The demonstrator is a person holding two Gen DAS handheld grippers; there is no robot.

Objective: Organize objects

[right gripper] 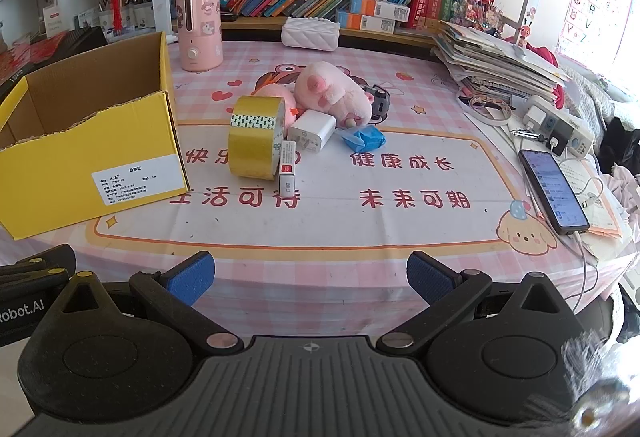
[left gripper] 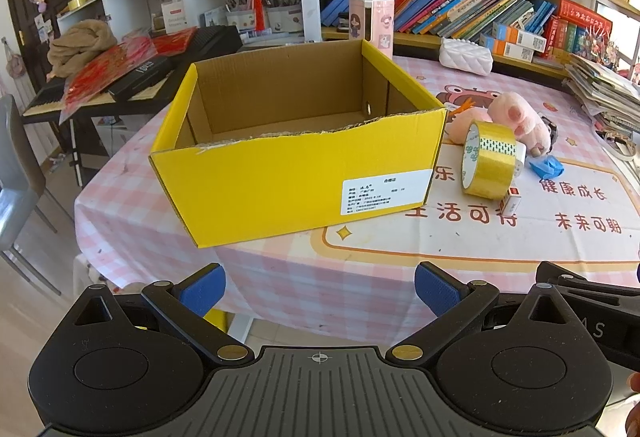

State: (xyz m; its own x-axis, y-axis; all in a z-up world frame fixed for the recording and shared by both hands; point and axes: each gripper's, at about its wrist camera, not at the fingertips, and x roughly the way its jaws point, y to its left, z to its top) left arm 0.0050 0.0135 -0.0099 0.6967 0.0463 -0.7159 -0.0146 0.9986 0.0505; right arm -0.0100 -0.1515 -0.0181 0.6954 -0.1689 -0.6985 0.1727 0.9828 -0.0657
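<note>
Hovering low at the table's near edge, both claws: right gripper [right gripper: 310, 277] gaping wide with nothing between its blue pads [right gripper: 191, 277], left gripper [left gripper: 320, 289] spread just as wide and equally empty. Waiting back from the clutter, seemingly to line up a first pick.

Ahead and left of the right claw, lying flat beside the roll: small white carton [right gripper: 287, 169], touching the yellow tape roll [right gripper: 256, 137], itself standing on edge. Just behind, leaning into the pile: white charger cube [right gripper: 312, 131], with a crumpled blue scrap [right gripper: 366, 139] to its right. Farther back, slumping together: pink plush toys [right gripper: 332, 93].

Straight ahead of the left claw, sitting open-topped and apparently empty: yellow cardboard box [left gripper: 288, 173], likely parked beside the pile as the destination.

Well beyond, standing near the bookshelf: pink humidifier [right gripper: 198, 27] and a white quilted pouch [right gripper: 310, 31].
</note>
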